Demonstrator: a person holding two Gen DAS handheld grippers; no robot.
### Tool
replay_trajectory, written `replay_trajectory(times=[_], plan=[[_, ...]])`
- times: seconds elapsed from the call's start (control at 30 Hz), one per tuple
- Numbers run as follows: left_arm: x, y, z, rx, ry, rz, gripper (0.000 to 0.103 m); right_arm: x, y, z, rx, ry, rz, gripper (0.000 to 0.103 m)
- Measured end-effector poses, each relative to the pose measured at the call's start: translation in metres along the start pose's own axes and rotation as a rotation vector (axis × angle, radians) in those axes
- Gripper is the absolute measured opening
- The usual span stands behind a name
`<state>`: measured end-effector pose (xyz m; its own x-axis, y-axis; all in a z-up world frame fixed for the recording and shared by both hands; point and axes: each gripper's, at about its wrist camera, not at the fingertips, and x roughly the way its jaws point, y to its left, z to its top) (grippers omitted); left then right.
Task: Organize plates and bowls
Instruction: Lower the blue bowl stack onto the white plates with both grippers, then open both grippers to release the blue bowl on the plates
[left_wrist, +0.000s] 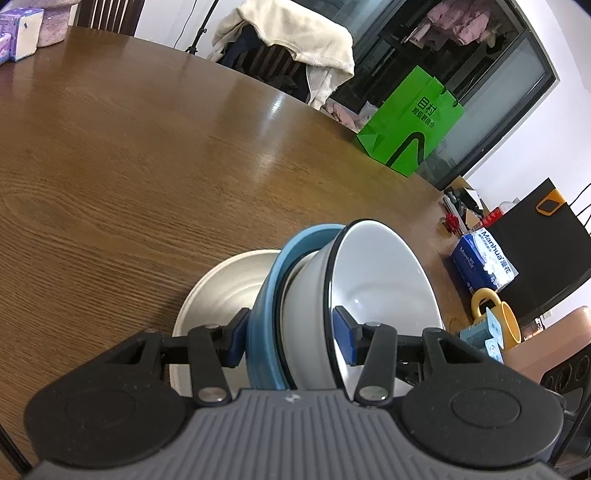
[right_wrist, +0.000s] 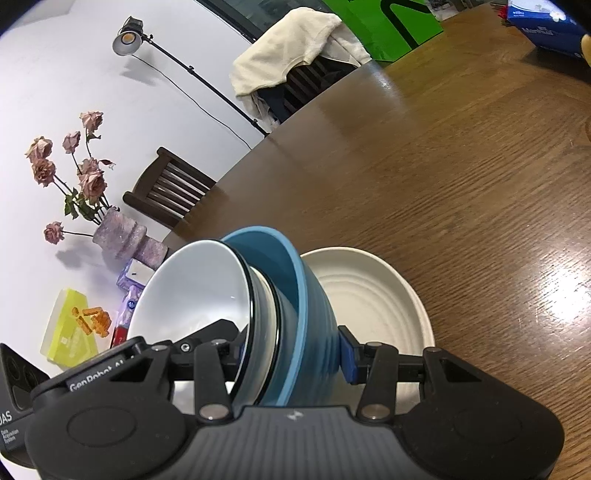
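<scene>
Left wrist | left hand-held gripper (left_wrist: 291, 341) pinching nested bowls (left_wrist: 332, 314) | right hand-held gripper (right_wrist: 293, 349) pinching them too | above plate (right_wrist: 373, 295)

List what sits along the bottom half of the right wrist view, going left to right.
Yellow box → white bowl → blue bowl → cream plate → bare wooden table.
</scene>
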<state>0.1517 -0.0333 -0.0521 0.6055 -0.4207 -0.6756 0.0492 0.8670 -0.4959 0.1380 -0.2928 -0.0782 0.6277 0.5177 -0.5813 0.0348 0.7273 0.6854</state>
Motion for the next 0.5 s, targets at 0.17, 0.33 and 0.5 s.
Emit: replay_trajectory(times=[0.17, 0.33, 0.5], plan=[[0.005, 0.003, -0.001, -0.006, 0.013, 0.003, 0.047, 0.001, -0.006, -0.002, 0.006, 0.008, -0.006, 0.045], [0.01, 0.005, -0.001, -0.012, 0.023, 0.007, 0.047, 0.006, -0.009, -0.003, 0.013, 0.018, -0.014, 0.045], [0.014, 0.006, -0.001, -0.016, 0.03, 0.002, 0.048, 0.011, -0.01, -0.002, 0.014, 0.023, -0.018, 0.045]])
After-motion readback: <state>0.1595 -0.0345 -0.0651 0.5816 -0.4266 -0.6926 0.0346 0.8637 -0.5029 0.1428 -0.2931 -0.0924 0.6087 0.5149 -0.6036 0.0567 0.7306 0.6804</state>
